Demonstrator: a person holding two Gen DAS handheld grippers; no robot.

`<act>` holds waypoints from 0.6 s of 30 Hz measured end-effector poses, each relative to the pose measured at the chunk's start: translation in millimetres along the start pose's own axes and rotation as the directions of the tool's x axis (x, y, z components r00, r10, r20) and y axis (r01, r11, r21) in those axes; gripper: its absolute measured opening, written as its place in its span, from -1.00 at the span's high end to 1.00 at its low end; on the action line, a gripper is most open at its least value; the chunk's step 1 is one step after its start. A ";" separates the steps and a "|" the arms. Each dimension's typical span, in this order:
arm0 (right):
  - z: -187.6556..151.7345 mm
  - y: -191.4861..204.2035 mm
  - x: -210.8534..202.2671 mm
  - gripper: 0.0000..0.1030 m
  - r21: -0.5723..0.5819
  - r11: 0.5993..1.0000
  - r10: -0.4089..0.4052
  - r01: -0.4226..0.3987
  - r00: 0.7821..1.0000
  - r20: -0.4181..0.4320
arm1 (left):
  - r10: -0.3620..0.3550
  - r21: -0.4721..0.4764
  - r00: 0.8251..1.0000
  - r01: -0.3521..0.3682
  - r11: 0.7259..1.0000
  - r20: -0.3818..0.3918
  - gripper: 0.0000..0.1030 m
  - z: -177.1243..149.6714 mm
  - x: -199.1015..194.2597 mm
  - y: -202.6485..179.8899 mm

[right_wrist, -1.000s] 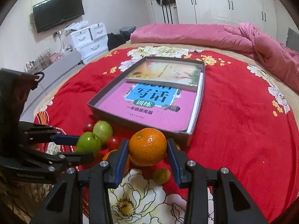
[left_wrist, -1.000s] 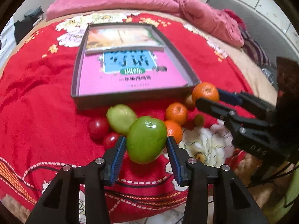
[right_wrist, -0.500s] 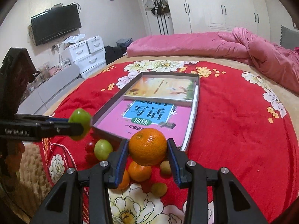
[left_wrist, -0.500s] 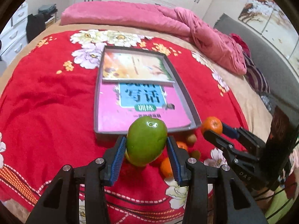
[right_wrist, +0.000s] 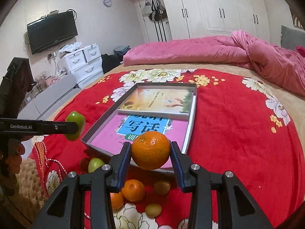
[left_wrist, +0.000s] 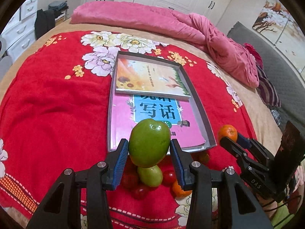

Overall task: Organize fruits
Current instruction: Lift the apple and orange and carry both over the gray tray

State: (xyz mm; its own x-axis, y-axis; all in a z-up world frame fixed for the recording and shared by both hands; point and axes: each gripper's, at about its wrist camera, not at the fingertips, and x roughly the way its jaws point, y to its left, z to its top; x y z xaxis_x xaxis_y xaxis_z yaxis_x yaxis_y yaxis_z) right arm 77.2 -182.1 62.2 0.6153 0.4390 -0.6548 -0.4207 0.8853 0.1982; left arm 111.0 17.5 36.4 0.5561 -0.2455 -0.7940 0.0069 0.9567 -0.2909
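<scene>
Gripping green fruit (left_wrist: 149,143): left gripper (left_wrist: 149,153) | right gripper (right_wrist: 150,157): orange (right_wrist: 150,149)

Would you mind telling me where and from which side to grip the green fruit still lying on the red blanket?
Grip the green fruit across its narrower middle, coming from above. It lies on its side with small red fruits close on both flanks, so low side approaches look crowded.

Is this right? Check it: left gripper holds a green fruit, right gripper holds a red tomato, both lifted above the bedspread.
One detail is wrong. The right gripper holds an orange mandarin, not a red tomato; the right wrist view shows it clearly. The left gripper does hold the green fruit, and both are lifted above the red bedspread.
</scene>
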 end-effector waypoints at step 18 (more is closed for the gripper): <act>11.4 -11.2 32.7 0.20 0.013 1.000 0.007 -0.007 1.000 -0.027 | 0.052 0.002 0.998 -0.052 0.999 -0.038 0.11 8.2 37.0 1.3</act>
State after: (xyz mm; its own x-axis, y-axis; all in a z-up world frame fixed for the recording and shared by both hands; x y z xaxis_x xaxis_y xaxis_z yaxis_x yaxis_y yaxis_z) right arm 109.6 -175.9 46.8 0.5940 0.4408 -0.6729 -0.4164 0.8842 0.2116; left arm 138.4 10.9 11.0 0.5238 -0.2011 -0.8278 -0.0205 0.9685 -0.2483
